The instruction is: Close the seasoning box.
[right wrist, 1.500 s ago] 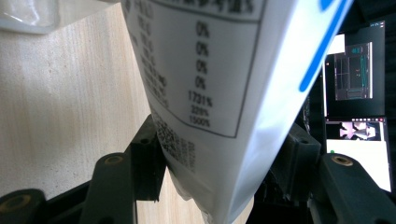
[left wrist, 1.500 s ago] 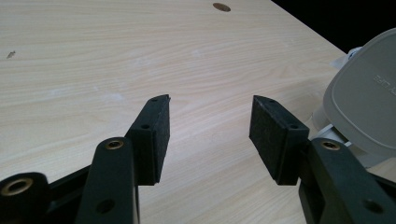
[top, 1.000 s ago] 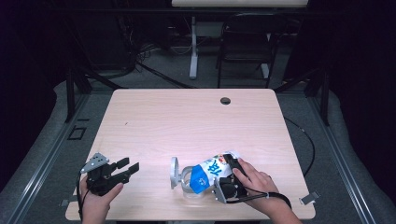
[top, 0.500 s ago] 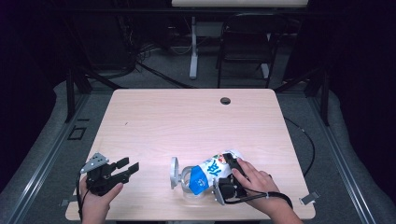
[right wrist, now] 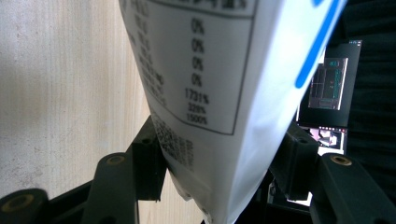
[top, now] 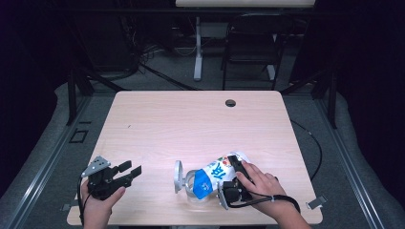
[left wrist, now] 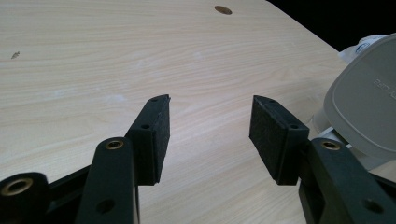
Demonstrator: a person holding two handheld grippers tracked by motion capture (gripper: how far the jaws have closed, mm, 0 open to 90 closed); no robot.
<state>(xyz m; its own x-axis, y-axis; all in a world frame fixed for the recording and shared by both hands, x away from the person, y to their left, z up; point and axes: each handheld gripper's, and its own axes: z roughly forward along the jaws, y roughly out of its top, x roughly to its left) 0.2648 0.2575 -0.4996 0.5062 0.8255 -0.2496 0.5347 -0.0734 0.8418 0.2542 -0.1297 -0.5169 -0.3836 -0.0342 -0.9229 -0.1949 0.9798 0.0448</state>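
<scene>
Bottle (top: 210, 177) lies near the table's (top: 191, 119) near edge; far half bare.
Long axis left-right, lid left; right gripper (top: 234, 183) clamps it, left gripper (top: 130, 171) wide.

A white pouch-like package (top: 217, 174) with a blue panel and blue lettering lies on its side on the tabletop (top: 191, 124), close to the near edge and somewhat right of its middle. It stretches slantwise, one end toward the near edge, the other toward the right far corner. A clear plastic container with a round grey lid (top: 178, 175) sits at its left end. In the right gripper view, its white face (right wrist: 219, 84) carries a printed table of percentages.
</scene>
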